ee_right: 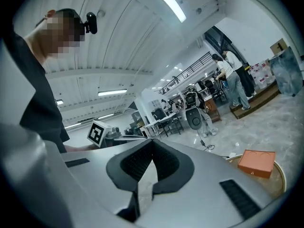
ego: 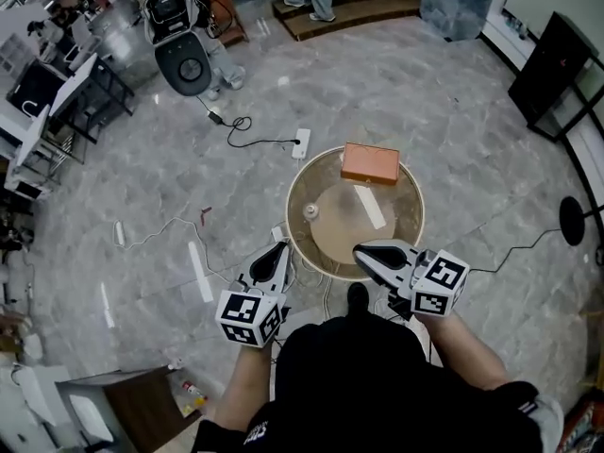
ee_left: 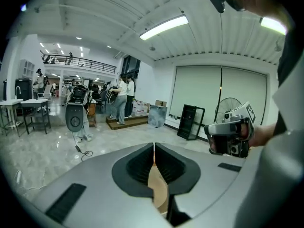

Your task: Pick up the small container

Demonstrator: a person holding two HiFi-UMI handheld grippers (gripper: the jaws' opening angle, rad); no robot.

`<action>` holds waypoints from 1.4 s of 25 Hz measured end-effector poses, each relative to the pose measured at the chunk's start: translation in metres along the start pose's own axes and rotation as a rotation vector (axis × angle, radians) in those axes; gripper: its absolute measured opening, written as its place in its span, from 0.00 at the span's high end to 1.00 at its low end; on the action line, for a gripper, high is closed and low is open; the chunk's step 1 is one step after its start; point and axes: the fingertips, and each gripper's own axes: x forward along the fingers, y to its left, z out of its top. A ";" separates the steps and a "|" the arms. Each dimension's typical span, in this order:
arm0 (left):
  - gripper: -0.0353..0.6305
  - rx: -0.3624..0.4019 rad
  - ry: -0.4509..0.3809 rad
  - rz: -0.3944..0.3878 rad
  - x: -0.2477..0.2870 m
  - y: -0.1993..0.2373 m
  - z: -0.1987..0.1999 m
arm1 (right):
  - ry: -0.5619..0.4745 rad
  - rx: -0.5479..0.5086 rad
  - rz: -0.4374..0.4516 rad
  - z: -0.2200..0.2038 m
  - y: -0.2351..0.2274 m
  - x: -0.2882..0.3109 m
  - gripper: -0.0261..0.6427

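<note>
Pickup not yet begun, judging by the layout. Sitting untouched on the left part of the round tan worktop (ego: 401, 229): the small white round container (ego: 310, 212), standing apart from everything else. Lying at the worktop's far rim: a flat orange rectangular box (ego: 370, 162). Lying near the worktop's middle: a pale white strip (ego: 370, 206).

Hovering at the worktop's near-left rim: the left gripper (ego: 281, 247), jaws pressed fully together and gripping nothing, with only tan worktop surface showing beneath them in the left gripper view. Hovering just over the worktop's near rim: the right gripper (ego: 360, 251), likewise closed tight and carrying nothing, with the orange box showing on the worktop's far side in the right gripper view. Touching the container with neither gripper, both sitting at the worktop's near side, short of it.

Remaining, by this reading, nearly the whole job: choosing a gripper (the left one looking closer to the container's side of the worktop), parting its jaws, bringing them around the container, closing on it and raising it clear of the worktop. Approaching gently seeming wise, given how small and easily knocked over the container looks.
</note>
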 end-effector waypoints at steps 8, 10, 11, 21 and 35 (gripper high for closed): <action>0.91 -0.028 0.024 0.048 0.047 0.013 -0.003 | 0.050 0.038 0.054 -0.001 -0.052 0.014 0.94; 0.91 -0.036 0.016 0.055 0.055 0.021 -0.003 | 0.075 0.038 0.065 -0.004 -0.057 0.022 0.94; 0.91 -0.037 0.009 0.057 0.059 0.025 -0.002 | 0.089 0.034 0.068 -0.006 -0.060 0.027 0.94; 0.91 -0.092 0.032 0.057 0.100 0.078 -0.039 | 0.200 0.066 0.065 -0.028 -0.101 0.091 0.94; 0.91 -0.124 0.107 0.078 0.169 0.150 -0.138 | 0.237 0.150 0.045 -0.125 -0.192 0.158 0.94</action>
